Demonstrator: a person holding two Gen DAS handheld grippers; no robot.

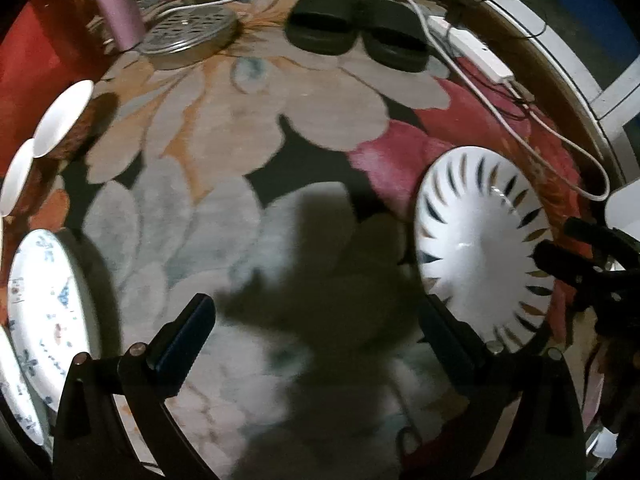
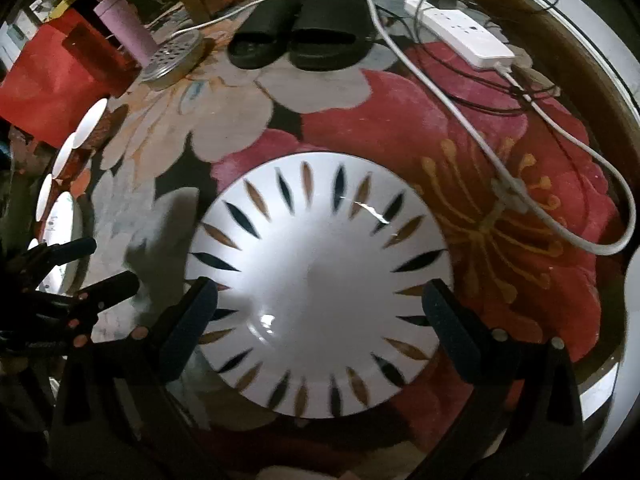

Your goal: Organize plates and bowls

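Two open grippers above a floral rug bearing plates and bowls.

The rug, patterned with large red and grey flowers, fills both views. A white plate with dark and gold leaf marks round its rim lies flat on the red flower; the right gripper hovers over it, jaws spread wide, pads clear of it. The left gripper, likewise wide open and empty, hangs over bare rug left of that plate. At the far left lie a blue-patterned plate and white bowls. Beyond: black slippers, a power strip, a pink tumbler.
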